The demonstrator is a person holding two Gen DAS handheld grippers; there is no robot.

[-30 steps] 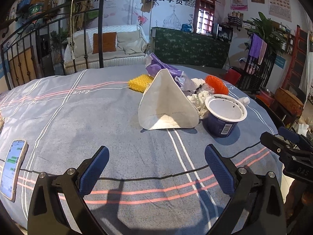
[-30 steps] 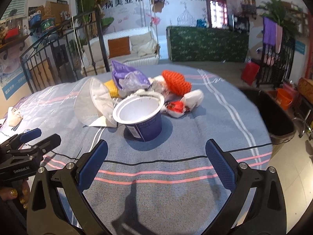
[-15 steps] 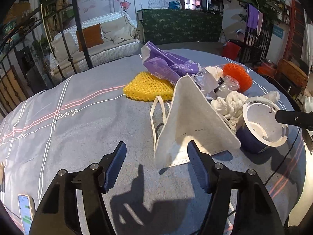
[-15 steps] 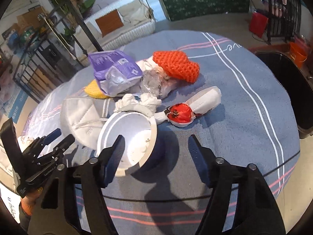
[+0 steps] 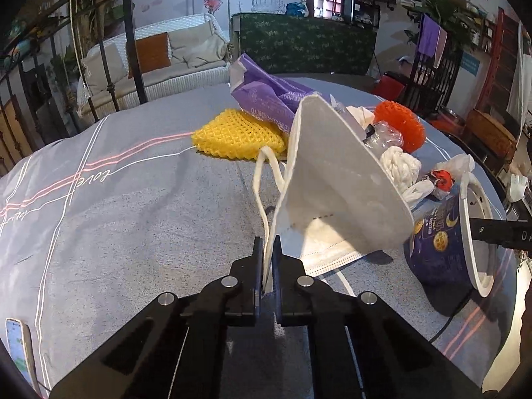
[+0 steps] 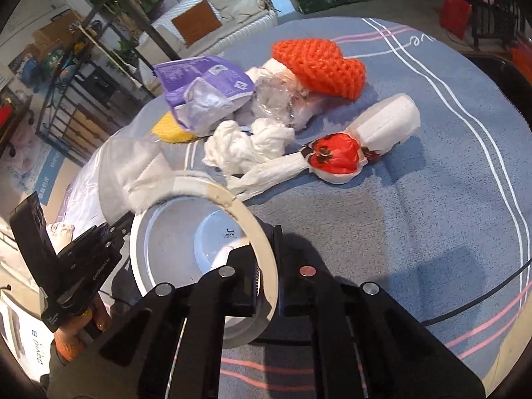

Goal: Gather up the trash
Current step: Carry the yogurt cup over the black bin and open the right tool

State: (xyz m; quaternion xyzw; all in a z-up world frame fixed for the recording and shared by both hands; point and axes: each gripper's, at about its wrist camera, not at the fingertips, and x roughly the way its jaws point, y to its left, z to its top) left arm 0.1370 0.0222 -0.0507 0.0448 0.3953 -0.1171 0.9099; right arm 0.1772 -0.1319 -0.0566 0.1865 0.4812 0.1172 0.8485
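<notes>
While pinching the near edge of a white face mask (image 5: 335, 193), left tongs (image 5: 267, 266) pressed together, lifting it beside the blue yogurt cup (image 5: 439, 242). Right tongs (image 6: 266, 282) clamped on that cup's white rim, cup tilted off the blue striped table (image 6: 432, 199). Beyond the cup: crumpled tissue (image 6: 246, 146), red-and-white wrapper (image 6: 339, 156), orange foam net (image 6: 319, 66), purple bag (image 6: 202, 89), yellow foam net (image 5: 239, 134). Far left of the cup, a phone (image 5: 20, 349).

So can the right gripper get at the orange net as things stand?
Probably not yet: the right gripper is shut on the cup rim. The orange net lies past tissue and a red wrapper, otherwise uncovered.
</notes>
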